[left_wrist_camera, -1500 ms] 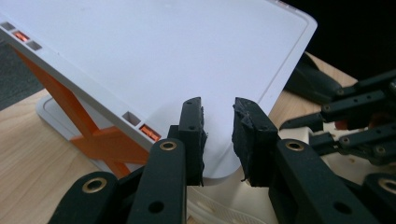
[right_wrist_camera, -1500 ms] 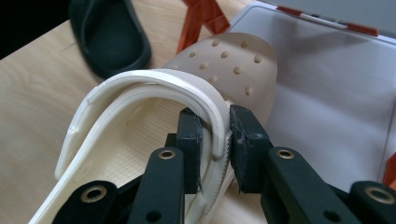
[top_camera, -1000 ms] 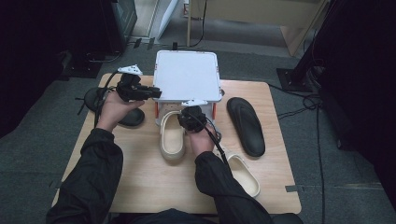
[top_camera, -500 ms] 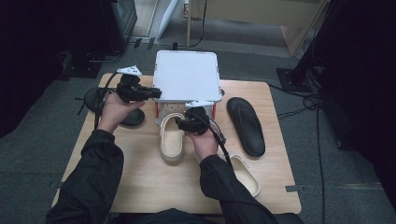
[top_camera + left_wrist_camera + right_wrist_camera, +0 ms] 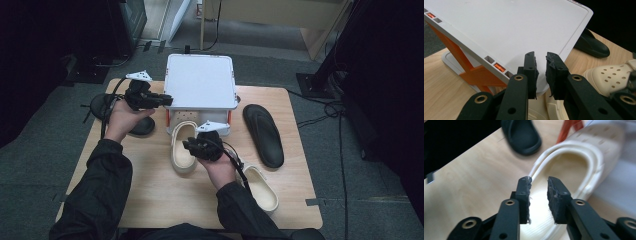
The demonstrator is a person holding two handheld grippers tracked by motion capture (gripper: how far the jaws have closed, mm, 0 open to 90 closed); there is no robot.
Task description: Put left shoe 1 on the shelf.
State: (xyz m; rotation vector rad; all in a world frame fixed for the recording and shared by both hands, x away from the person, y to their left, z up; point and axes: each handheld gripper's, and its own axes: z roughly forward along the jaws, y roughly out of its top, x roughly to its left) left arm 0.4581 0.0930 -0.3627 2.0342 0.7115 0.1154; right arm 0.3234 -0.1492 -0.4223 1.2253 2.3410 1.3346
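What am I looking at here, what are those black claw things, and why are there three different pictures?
A person sits at a wooden table holding a hand tool in each hand. Each tool is a gripper with two black jaws that pinch things.

One picture comes from a fixed camera overhead. The other two come from small cameras riding on each gripper, looking along its jaws.

The left gripper hovers by the edge of a small white shelf with orange legs. The right gripper is over a cream clog whose toe is tucked under that shelf.

Also on the table: a second cream clog near the person, one black slipper at the right, and another black slipper at the left.

Both grippers have a gap between their jaws and hold nothing.
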